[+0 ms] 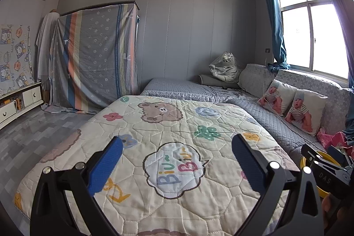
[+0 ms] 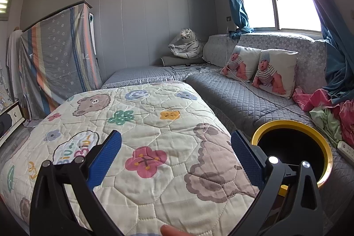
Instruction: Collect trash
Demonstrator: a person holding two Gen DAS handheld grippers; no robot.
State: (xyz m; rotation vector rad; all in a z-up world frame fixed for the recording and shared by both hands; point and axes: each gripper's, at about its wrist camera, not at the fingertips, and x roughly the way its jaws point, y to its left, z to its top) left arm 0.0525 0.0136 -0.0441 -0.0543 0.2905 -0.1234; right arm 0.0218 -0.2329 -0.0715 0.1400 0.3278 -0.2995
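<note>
Your left gripper [image 1: 177, 160] hangs over the cartoon quilt [image 1: 154, 147] with its blue-padded fingers spread wide and nothing between them; directly under the gap lies the white "Biu Biu" bubble [image 1: 174, 167], and ahead of the fingertips sits the printed bear face [image 1: 160, 111]. Your right gripper [image 2: 176, 158] is likewise gaping and empty above the same quilt, a pink flower patch [image 2: 145, 160] just below the gap. The yellow-rimmed bin [image 2: 292, 152] stands immediately to the right of your right gripper's right finger (its black interior faces the lens, and whether anything lies inside cannot be told). From the left wrist view, only a sliver of that yellow rim shows, far right, behind the other tool's black frame. Farther forward and right of both grippers, two baby-print pillows [image 2: 258, 70] lean against the grey sofa back [image 2: 287, 43], with a plastic-wrapped toy tiger [image 2: 188, 43] beyond them.
</note>
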